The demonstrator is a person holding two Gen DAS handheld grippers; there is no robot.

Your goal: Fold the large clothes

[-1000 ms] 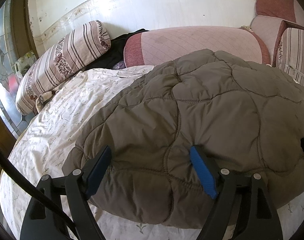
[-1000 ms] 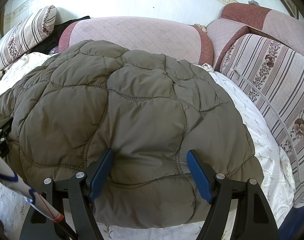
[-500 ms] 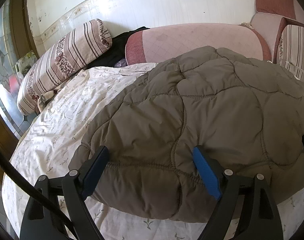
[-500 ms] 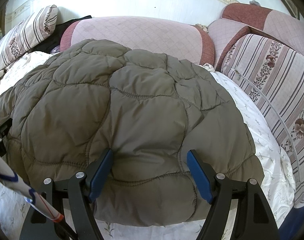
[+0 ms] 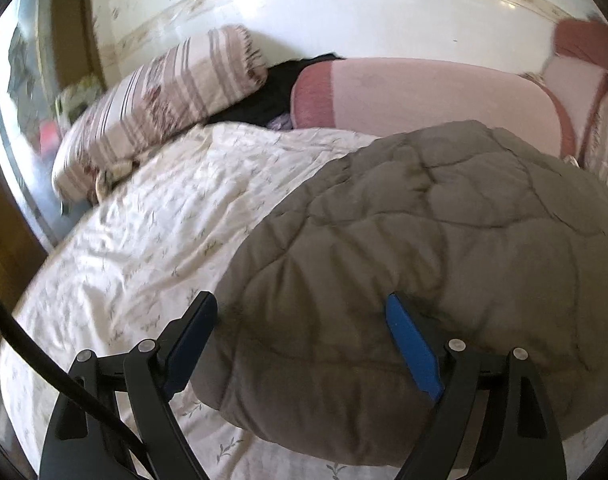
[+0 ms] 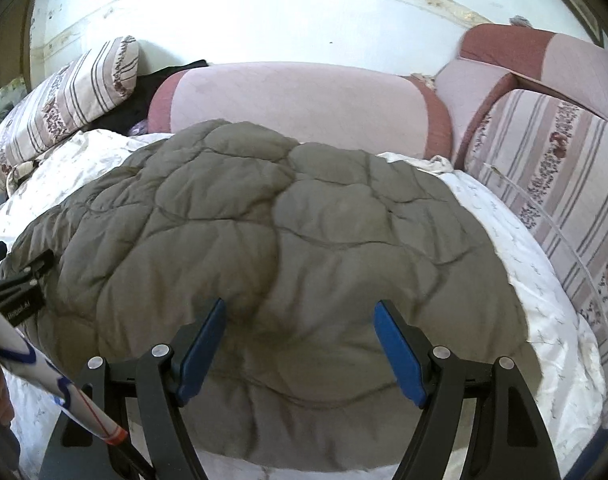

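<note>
An olive quilted puffer jacket lies folded in a rounded, puffy bundle on the white flowered bed sheet. My left gripper hovers open over the jacket's near left corner, its blue pads apart and gripping nothing. In the right wrist view the same jacket fills the middle. My right gripper hangs open above its near edge with only fabric below. One black finger of the left gripper shows at the jacket's left side.
A striped pillow lies at the back left, and a pink bolster runs along the wall with a black garment beside it. Striped cushions line the right side. A white pole with blue and red marks crosses the lower left.
The left gripper has shifted left, so more bare sheet shows and the jacket sits further right in its view. The right gripper has drawn back a little. The jacket lies still.
</note>
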